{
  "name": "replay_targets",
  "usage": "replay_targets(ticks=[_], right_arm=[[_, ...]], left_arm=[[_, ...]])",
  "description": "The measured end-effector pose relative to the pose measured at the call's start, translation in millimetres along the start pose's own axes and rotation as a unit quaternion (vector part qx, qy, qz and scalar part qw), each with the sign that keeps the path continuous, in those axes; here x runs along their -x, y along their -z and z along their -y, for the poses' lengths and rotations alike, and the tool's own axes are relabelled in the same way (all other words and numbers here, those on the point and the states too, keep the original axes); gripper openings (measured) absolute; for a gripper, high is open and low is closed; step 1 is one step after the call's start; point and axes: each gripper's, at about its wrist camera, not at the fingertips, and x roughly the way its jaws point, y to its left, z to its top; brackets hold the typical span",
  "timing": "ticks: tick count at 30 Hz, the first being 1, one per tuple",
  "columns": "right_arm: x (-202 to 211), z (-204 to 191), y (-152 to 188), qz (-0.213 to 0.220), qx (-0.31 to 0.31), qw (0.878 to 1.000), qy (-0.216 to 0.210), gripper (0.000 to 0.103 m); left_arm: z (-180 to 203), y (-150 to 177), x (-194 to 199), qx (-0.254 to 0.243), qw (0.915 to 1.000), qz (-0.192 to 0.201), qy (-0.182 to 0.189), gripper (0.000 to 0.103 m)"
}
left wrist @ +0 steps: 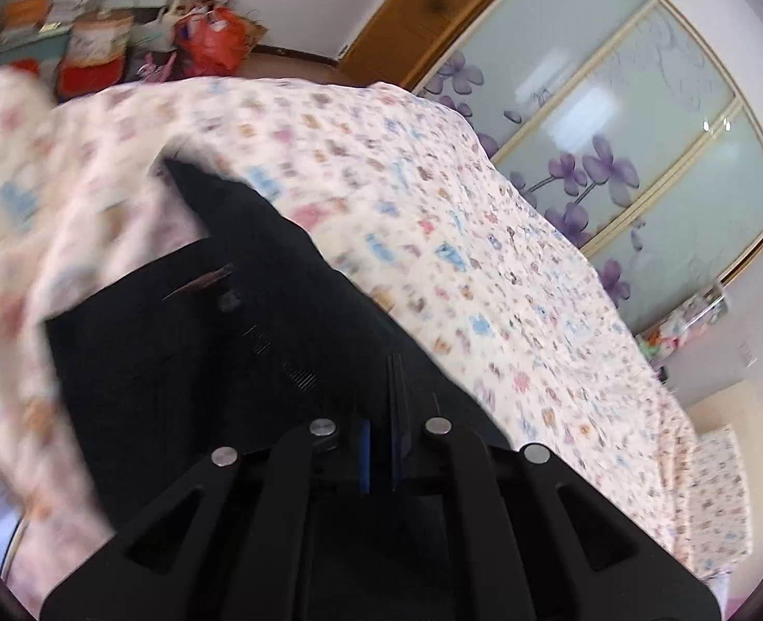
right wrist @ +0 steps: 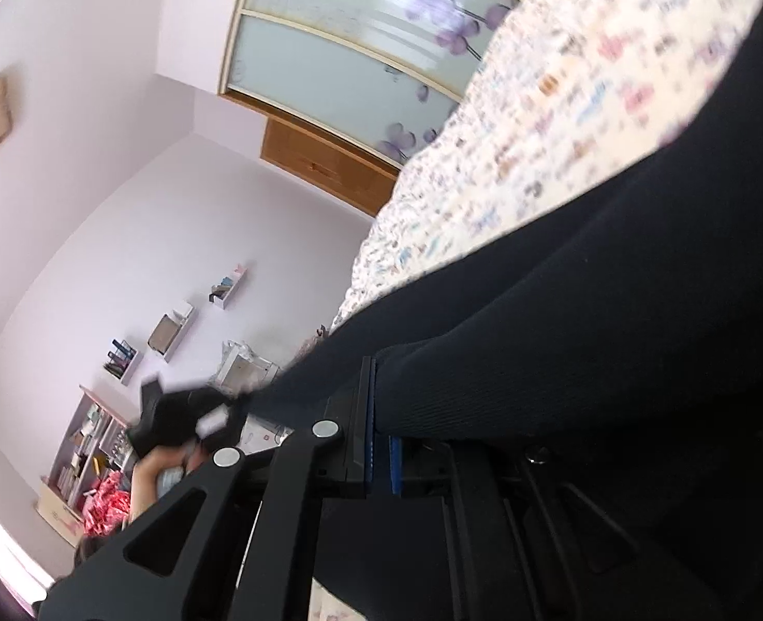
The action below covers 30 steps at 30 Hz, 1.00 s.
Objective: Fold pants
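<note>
- pants [left wrist: 185, 352], dark navy, are lying draped across the bed [left wrist: 433, 217] in my left wrist view, with the patterned bedspread showing on both sides of them.
- i am seeing the left gripper [left wrist: 379, 445] with its two blue pads drawn together; dark fabric is sitting right at the tips, and it looks pinched between them, though blur is making the exact contact hard to read.
- i am seeing the right gripper [right wrist: 381, 445] clamped on a fold of the pants [right wrist: 614, 310], the ribbed cloth passing between the blue pads and stretching away up and to the right over the bed [right wrist: 562, 103].
- a taut strip of the same fabric is running left from the right gripper toward another black gripper [right wrist: 185, 414], blurred, at the far end.
- a person's arm [right wrist: 146, 481] is showing just beneath that blurred gripper.
- sliding wardrobe doors [left wrist: 614, 119] with purple flowers are standing beyond the bed.
- an orange bag [left wrist: 216, 39] is sitting among clutter past the bed's far edge.
</note>
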Motion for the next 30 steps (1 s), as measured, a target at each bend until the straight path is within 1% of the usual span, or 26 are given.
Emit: replay_targets(ticks=[2,3,6,8,9,10,13,14,15,16,17,18,19,20,21,22,23,24,25,26,27,28,29,30], right_arm=[[9.9,-11.6,3.0,-0.005,0.005,1.0,-0.005,0.004],[14.8,-17.9,6.0,-0.01,0.013,1.0,-0.001,0.004],[28.5,-27.6,15.6,-0.028,0.025,0.999,0.01,0.004],[36.9,-29.2,23.4,-0.041,0.027,0.998,0.024,0.004],[32.7,-28.9,30.6,-0.047,0.026,0.998,0.036,0.004],[35.9,-26.1,36.9,-0.057,0.027,0.997,0.054,0.004],[28.1,-18.0,51.5,-0.076,0.038,0.991,0.106,0.004],[25.7,-15.0,55.6,-0.087,0.047,0.986,0.135,0.004],[22.8,-13.3,58.6,-0.1,0.057,0.98,0.162,0.005],[21.6,-13.6,60.2,-0.108,0.062,0.977,0.174,0.005],[21.0,-13.1,61.2,-0.121,0.064,0.973,0.186,0.007],[22.6,-12.8,61.3,-0.132,0.061,0.97,0.194,0.015],[26.0,-11.9,61.1,-0.145,0.056,0.969,0.192,0.025],[30.7,-10.1,63.9,-0.154,0.052,0.969,0.186,0.03],[37.8,-9.7,62.9,-0.162,0.043,0.97,0.177,0.046],[48.8,-9.2,61.2,-0.165,0.029,0.972,0.163,0.062],[60.2,-8.5,58.4,-0.163,0.018,0.975,0.148,0.065],[73.0,-7.4,56.0,-0.159,0.007,0.978,0.136,0.065],[87.1,-5.2,50.4,-0.151,-0.002,0.98,0.127,0.065],[108.3,-4.7,42.8,-0.128,-0.015,0.985,0.119,0.065],[127.5,-2.2,34.3,-0.102,-0.032,0.987,0.117,0.065],[144.7,5.2,25.3,-0.075,-0.051,0.989,0.119,0.064],[167.4,16.2,13.1,-0.036,-0.075,0.988,0.127,0.064],[186.1,25.9,2.9,-0.003,-0.088,0.985,0.148,0.058]], left_arm=[[-26.9,20.3,24.7,0.018,0.9998,0.003,0.01,0.005],[-34.6,28.5,30.4,0.021,0.9997,0.003,0.012,0.005],[-60.3,56.1,42.6,0.023,0.9995,0.016,0.012,0.005],[-76.2,74.7,44.3,0.037,0.999,0.022,0.015,0.005],[-82.2,82.1,42.1,0.047,0.9984,0.025,0.017,0.005],[-89.1,87.4,40.9,0.056,0.9979,0.027,0.019,0.005],[-107.0,106.5,34.6,0.085,0.9955,0.035,0.02,0.005],[-111.3,110.4,32.0,0.088,0.9951,0.039,0.022,0.007],[-114.6,113.8,28.2,0.086,0.9951,0.042,0.026,0.012],[-117.3,115.1,24.4,0.083,0.9953,0.039,0.031,0.012],[-119.6,116.2,23.8,0.087,0.9946,0.04,0.04,0.014],[-123.5,115.7,23.7,0.099,0.9926,0.041,0.058,0.019],[-124.5,115.8,24.4,0.1,0.9918,0.041,0.067,0.022],[-125.0,116.5,26.1,0.098,0.9913,0.044,0.076,0.03],[-123.2,117.0,30.8,0.092,0.9912,0.051,0.08,0.04],[-121.3,117.5,35.9,0.09,0.9909,0.06,0.081,0.048],[-119.5,118.8,43.4,0.089,0.9905,0.073,0.074,0.067],[-117.2,121.1,55.0,0.088,0.9899,0.096,0.054,0.082],[-114.8,123.7,67.5,0.089,0.9879,0.122,0.035,0.087],[-113.1,125.1,75.6,0.089,0.9862,0.137,0.028,0.092],[-109.5,127.8,86.7,0.09,0.9839,0.153,0.022,0.094],[-105.3,130.5,94.8,0.089,0.9824,0.163,0.025,0.095],[-100.9,133.1,100.5,0.085,0.9814,0.17,0.025,0.096],[-95.2,137.2,104.3,0.078,0.9812,0.176,0.02,0.099]])
